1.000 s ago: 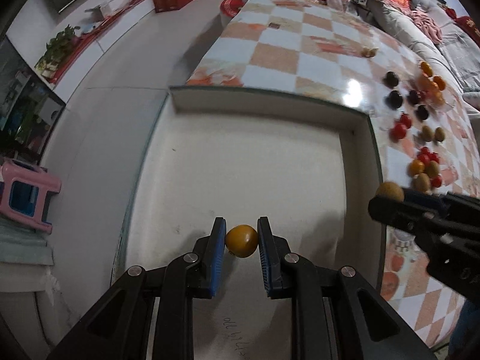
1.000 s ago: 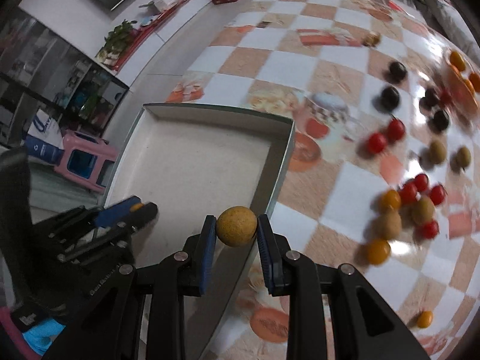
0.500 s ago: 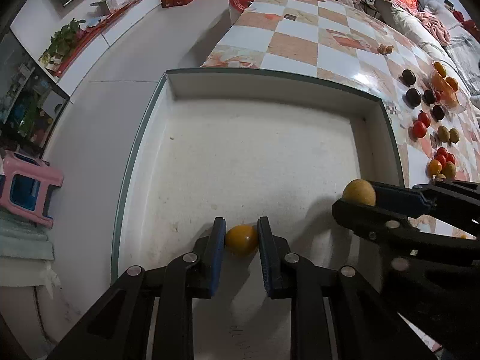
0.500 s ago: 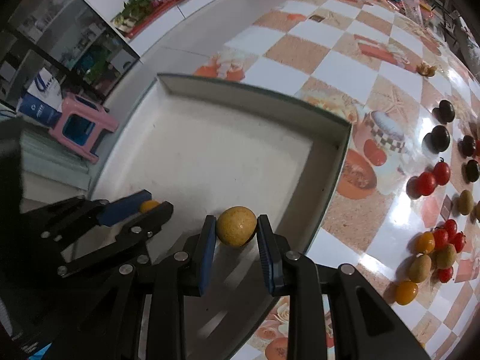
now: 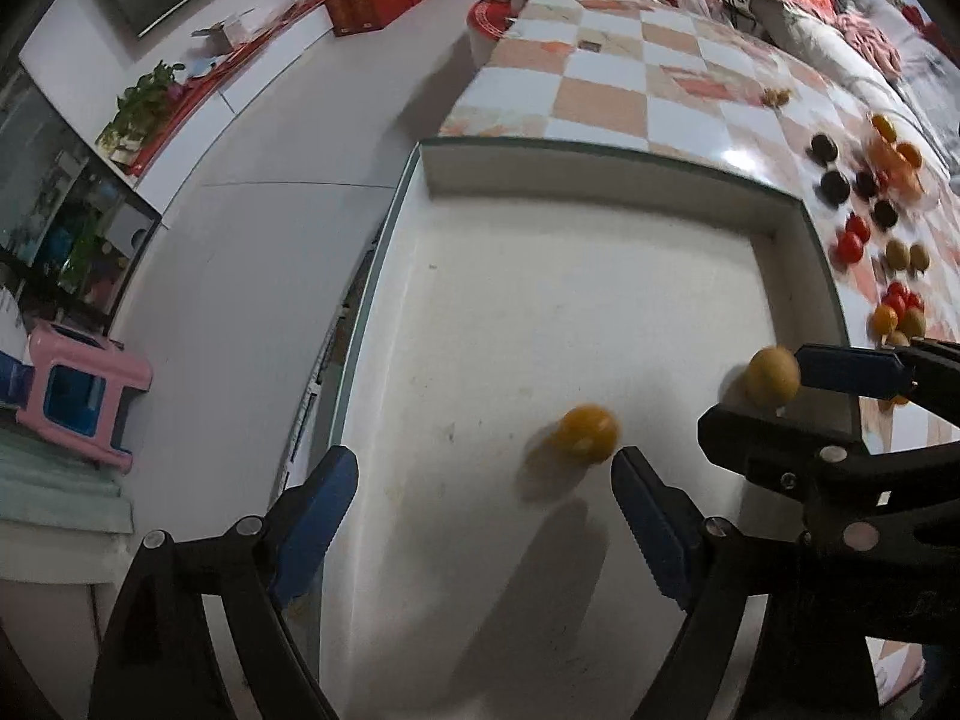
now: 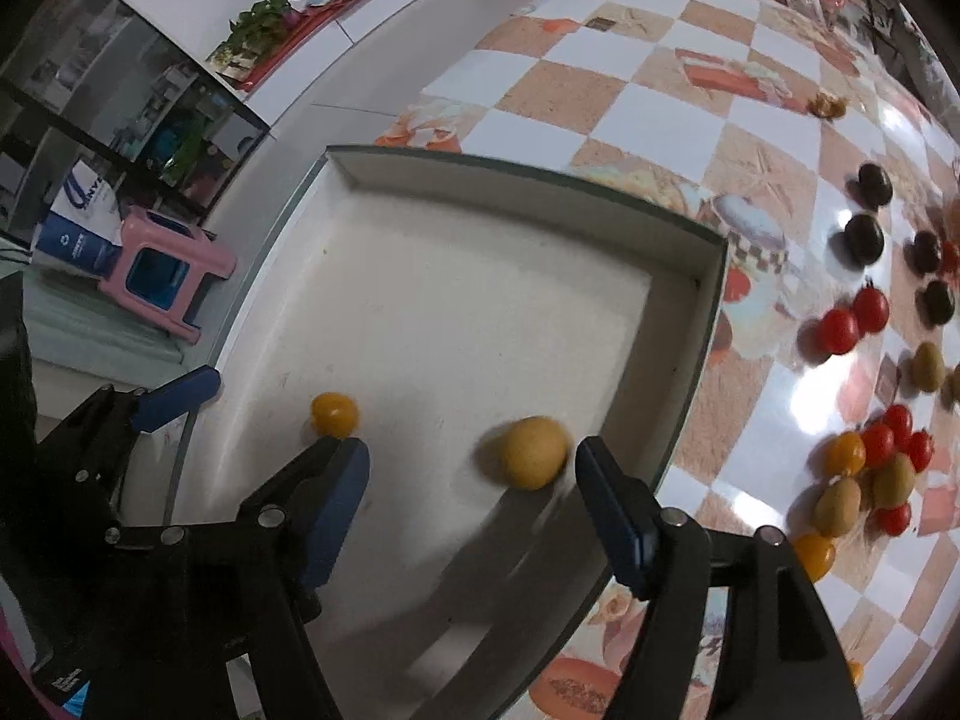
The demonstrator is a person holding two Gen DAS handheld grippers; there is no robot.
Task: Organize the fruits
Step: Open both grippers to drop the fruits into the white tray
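A shallow white tray (image 5: 600, 177) (image 6: 714, 312) sits at the table's near-left corner. My left gripper (image 5: 486, 486) is open over the tray; a small orange fruit (image 5: 585, 433) lies free by its right finger and also shows in the right wrist view (image 6: 334, 413). My right gripper (image 6: 474, 480) is open over the tray; a tan-yellow round fruit (image 6: 533, 451) lies free near its right finger, and it also shows in the left wrist view (image 5: 771, 375).
Loose fruits lie on the checkered table (image 6: 660, 102) right of the tray: dark plums (image 6: 864, 237), red tomatoes (image 6: 840, 330), green-brown fruits (image 6: 894, 480), small orange ones (image 6: 813, 555). A pink stool (image 5: 78, 387) stands on the floor to the left.
Both grippers have opened and let go of their fruits, which now lie on the tray floor. Both grippers have drawn back a little.
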